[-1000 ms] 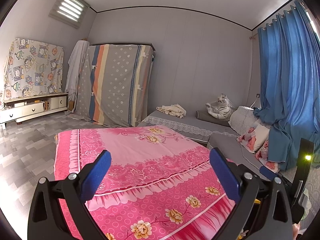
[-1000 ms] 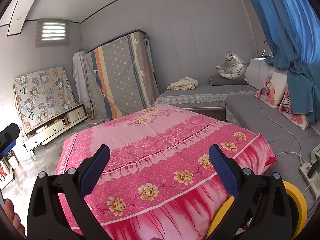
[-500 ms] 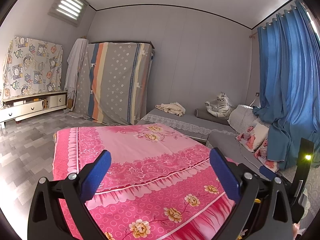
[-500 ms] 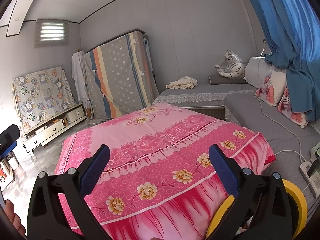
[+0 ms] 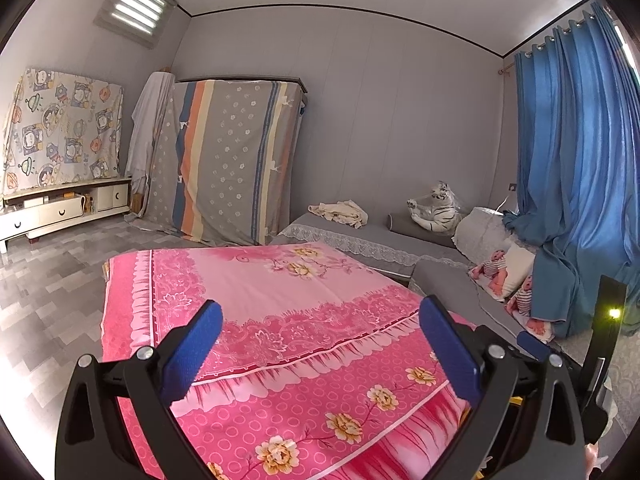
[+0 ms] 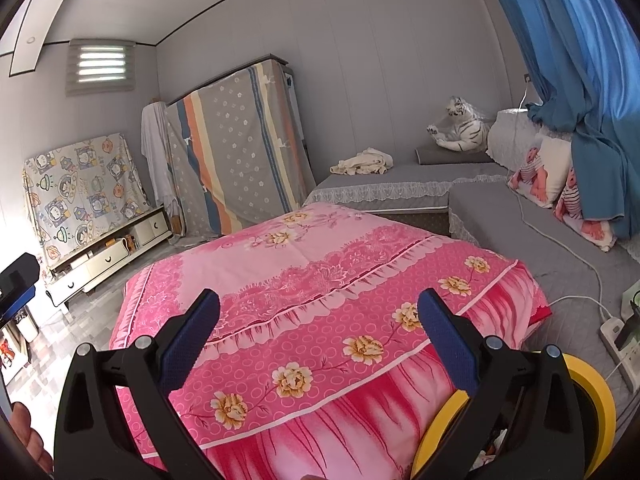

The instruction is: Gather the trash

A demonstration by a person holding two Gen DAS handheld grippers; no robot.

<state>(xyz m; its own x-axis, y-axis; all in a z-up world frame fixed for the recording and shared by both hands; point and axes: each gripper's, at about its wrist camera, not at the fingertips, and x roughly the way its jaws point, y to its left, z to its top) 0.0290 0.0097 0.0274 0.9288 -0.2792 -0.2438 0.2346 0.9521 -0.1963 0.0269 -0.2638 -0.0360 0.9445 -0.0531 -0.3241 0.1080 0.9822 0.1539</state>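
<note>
Both grippers hover above the near end of a table draped in a pink flowered cloth [image 5: 280, 292] [image 6: 320, 280]. My left gripper [image 5: 320, 344] is open, nothing between its blue pads. My right gripper [image 6: 320, 340] is open too and holds nothing. A yellow-rimmed bin [image 6: 592, 400] sits low at the right behind the right gripper's finger; pale scraps show inside it. I see no loose trash on the cloth. The right gripper's body [image 5: 608, 344], with a lit green lamp, shows at the right edge of the left wrist view.
Grey low sofas [image 6: 520, 216] run along the back and right, with a plush white tiger [image 6: 460, 128], a cream cloth [image 6: 364, 160] and doll cushions [image 6: 552, 176]. A power strip [image 6: 616, 332] and cable lie at the right. A covered cabinet [image 5: 232, 160] and TV stand [image 5: 64, 208] stand left.
Both views have tilted and shifted a little; the pink cloth sits slightly lower and further in frame. Both grippers stay open and empty.
</note>
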